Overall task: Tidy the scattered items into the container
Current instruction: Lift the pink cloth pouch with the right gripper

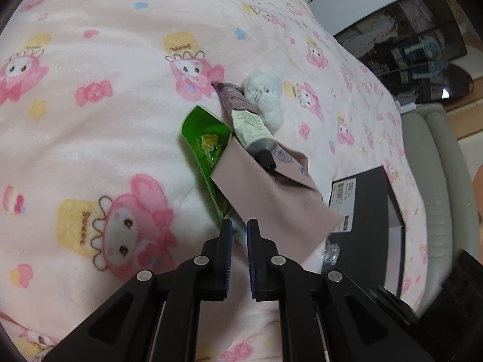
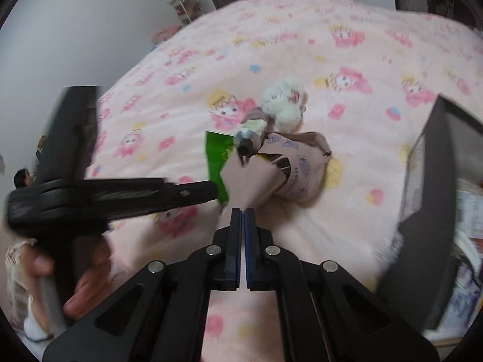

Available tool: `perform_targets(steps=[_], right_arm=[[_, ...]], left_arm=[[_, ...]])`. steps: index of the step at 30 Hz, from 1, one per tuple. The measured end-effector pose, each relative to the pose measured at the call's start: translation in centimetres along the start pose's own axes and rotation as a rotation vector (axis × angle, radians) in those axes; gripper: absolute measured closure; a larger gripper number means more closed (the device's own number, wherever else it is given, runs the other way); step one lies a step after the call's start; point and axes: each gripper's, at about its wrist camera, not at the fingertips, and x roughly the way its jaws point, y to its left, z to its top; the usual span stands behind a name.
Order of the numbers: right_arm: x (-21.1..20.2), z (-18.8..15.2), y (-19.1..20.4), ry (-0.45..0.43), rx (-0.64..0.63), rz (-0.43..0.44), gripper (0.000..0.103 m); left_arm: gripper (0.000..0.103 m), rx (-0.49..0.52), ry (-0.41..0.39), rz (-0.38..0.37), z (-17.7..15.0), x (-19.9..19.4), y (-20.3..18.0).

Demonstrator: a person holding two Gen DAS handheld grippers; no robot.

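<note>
Fleece blanket (image 1: 120,90) fuzzy; green packet (image 1: 205,141) glossy; plush toy (image 1: 265,96) fluffy.

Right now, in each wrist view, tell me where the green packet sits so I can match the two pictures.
Left wrist: green packet lies centre, left of the pink card, running down toward the tool tips.
Right wrist: green packet lies centre, left of the pink card, with the other tool's tip near its lower end.
Shared landmark: the white plush, just beyond the tube.
</note>
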Motion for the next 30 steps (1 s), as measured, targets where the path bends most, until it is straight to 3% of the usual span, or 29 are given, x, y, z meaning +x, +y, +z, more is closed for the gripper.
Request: perform_targets(steps=[2,5,6,9,13,15,17,19,24,25,26,29,30], right_arm=[[-1.2,-0.9,0.1,-0.001,0.003,0.005,0.103],[-1.9,-1.8,-0.1,0.007,0.009,-0.019,0.103],[-1.9,-2.0,-0.2,0.014,0.013,-0.028,0.102],[-1.7,-2.1,-0.7,0.023,0.050,-0.023,0.102],[-1.7,-1.8,-0.8,0.019,0.068,-0.028,0.091],[-1.7,-1.4,-0.8,0.019,0.074,-0.029,0.082],[-1.3,-0.6,-1.1,0.013,0.079,-0.054,0.047],[-0.4,0.6,-1.3,-0.002,0.084,-0.038,0.040],[4.9,2.8,-2.3,0.068,0.135,0.011,0.041],[6.0,2.9,-2.4,0.087,0.131,0.006,0.052],[7.3,3.0,-2.6,0.110,0.125,0.009,0.075],[8.2,2.7,-2.8,0.107,0.132,0.034,0.094],[7.8,2.6,-2.7,0.091,0.127,0.041,0.095]], left_arm=[[0.095,0.013,0.008,-0.001,-0.2,0.1,-0.4],[0.068,-0.017,0.068,-0.085,-0.3,1.1,-0.5],[0.064,-0.038,0.090,-0.121,-0.2,1.5,-0.6],[0.063,-0.047,0.136,-0.152,-0.2,2.5,-1.1],[0.055,-0.077,0.179,-0.141,0.2,3.9,-1.0],[0.055,-0.098,0.177,-0.125,0.5,4.0,-0.7],[0.055,-0.131,0.159,-0.169,0.8,3.3,-0.2],[0.055,-0.166,0.129,-0.192,1.0,2.7,0.5],[0.055,-0.214,0.080,-0.200,1.4,1.9,2.1],[0.055,-0.226,0.077,-0.200,1.4,1.9,2.4],[0.055,-0.237,0.081,-0.206,1.5,2.0,2.7],[0.055,-0.247,0.077,-0.206,1.9,2.0,2.9],[0.055,-0.242,0.078,-0.205,1.9,2.0,2.8]])
